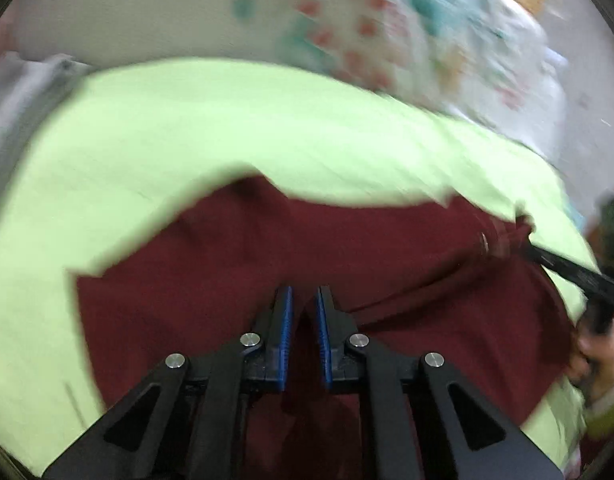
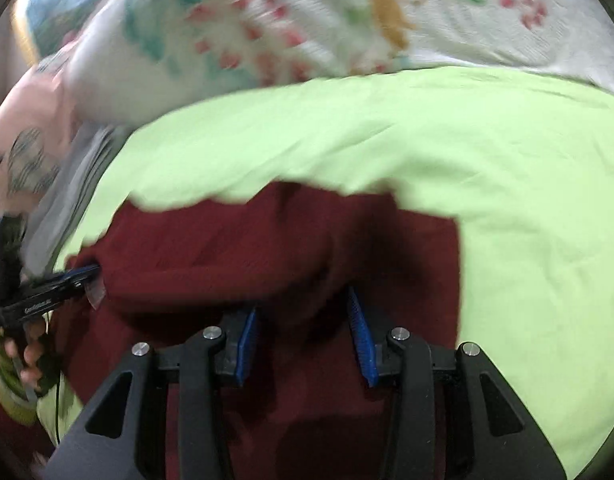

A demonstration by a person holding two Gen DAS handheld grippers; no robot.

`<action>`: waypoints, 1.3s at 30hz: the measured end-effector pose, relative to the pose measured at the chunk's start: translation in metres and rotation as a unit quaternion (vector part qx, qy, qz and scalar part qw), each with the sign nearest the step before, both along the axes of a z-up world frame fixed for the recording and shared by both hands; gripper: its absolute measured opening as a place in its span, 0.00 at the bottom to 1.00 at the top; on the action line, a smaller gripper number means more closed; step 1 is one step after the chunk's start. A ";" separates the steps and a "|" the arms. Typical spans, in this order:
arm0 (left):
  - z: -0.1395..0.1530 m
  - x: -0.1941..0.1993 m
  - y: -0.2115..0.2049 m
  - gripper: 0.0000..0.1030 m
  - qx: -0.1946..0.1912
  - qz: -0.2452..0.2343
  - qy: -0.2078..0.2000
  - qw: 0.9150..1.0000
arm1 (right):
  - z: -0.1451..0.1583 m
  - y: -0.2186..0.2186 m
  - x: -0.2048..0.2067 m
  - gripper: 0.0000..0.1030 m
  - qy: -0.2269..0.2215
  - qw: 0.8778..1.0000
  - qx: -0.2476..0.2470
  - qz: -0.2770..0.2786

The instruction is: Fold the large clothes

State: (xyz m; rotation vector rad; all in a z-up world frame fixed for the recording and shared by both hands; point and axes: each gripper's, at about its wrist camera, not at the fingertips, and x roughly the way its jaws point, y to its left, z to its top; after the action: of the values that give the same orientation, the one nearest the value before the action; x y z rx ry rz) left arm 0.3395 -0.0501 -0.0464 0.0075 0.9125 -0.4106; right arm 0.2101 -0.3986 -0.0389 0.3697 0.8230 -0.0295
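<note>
A dark red garment [image 1: 235, 264] lies on a light green sheet [image 1: 187, 128]. My left gripper [image 1: 305, 300] is shut on a fold of the garment at its near edge; it also shows at the left of the right wrist view [image 2: 89, 274], gripping the garment's corner. My right gripper [image 2: 303, 308] stands with jaws apart around bunched red cloth [image 2: 267, 248], and the cloth hides its fingertips. In the left wrist view the right gripper [image 1: 519, 240] reaches in from the right with red cloth gathered at its tip. Both views are blurred by motion.
A white floral bedcover [image 2: 307, 20] lies beyond the green sheet [image 2: 507, 200]. Grey cloth [image 2: 71, 184] and pink cloth [image 2: 23, 128] lie at the left. The person's hand [image 2: 27, 356] holds the left gripper's handle.
</note>
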 end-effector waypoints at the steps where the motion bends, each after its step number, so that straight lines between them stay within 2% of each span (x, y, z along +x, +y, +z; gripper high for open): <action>1: 0.004 0.011 0.007 0.20 0.005 0.024 -0.009 1.000 | -0.001 -0.007 0.002 0.42 0.001 1.000 0.006 -0.018; 2: 0.008 0.021 0.019 0.28 0.003 0.054 -0.013 0.998 | -0.001 -0.015 0.002 0.42 0.000 0.999 0.017 -0.038; 5: 0.015 0.031 0.053 0.29 -0.031 0.097 -0.008 0.995 | 0.000 -0.030 -0.011 0.42 -0.006 0.996 0.053 -0.072; 9: 0.019 0.000 0.087 0.34 -0.064 0.124 -0.012 0.990 | 0.007 -0.019 -0.043 0.42 -0.026 0.995 0.073 -0.063; 13: 0.014 -0.058 0.100 0.36 -0.109 0.120 -0.002 0.987 | 0.015 0.011 -0.078 0.42 -0.044 0.994 0.092 -0.034; 15: 0.009 -0.089 0.101 0.41 -0.131 0.112 0.007 0.985 | 0.016 0.026 -0.091 0.42 -0.047 0.993 0.103 -0.018; 19: -0.004 -0.141 0.094 0.47 -0.151 0.092 0.026 0.984 | 0.012 0.056 -0.115 0.42 -0.056 0.990 0.127 0.003; 23: -0.021 -0.175 0.098 0.63 -0.184 0.089 0.058 0.977 | 0.003 0.079 -0.128 0.42 -0.052 0.988 0.143 0.014; 25: -0.031 -0.186 0.100 0.64 -0.195 0.091 0.071 0.974 | -0.002 0.089 -0.132 0.42 -0.045 0.988 0.148 0.021; 29: -0.044 -0.193 0.101 0.67 -0.202 0.098 0.088 0.971 | -0.007 0.105 -0.132 0.31 -0.034 0.988 0.145 0.033; 32: -0.051 -0.190 0.104 0.73 -0.229 0.108 0.098 0.962 | -0.006 0.116 -0.130 0.25 -0.034 0.988 0.140 0.046; 34: -0.054 -0.185 0.106 0.75 -0.247 0.115 0.099 0.957 | -0.005 0.123 -0.126 0.25 -0.033 0.989 0.137 0.053; 39: -0.055 -0.168 0.103 0.76 -0.240 0.127 0.092 0.958 | -0.003 0.135 -0.091 0.23 -0.026 0.989 0.125 0.068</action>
State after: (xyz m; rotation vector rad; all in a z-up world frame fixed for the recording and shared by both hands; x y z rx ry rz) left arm 0.1715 0.0530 -0.1013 -0.5960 0.9622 -0.3878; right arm 0.1195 -0.2638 -0.0416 0.5477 0.8000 0.2123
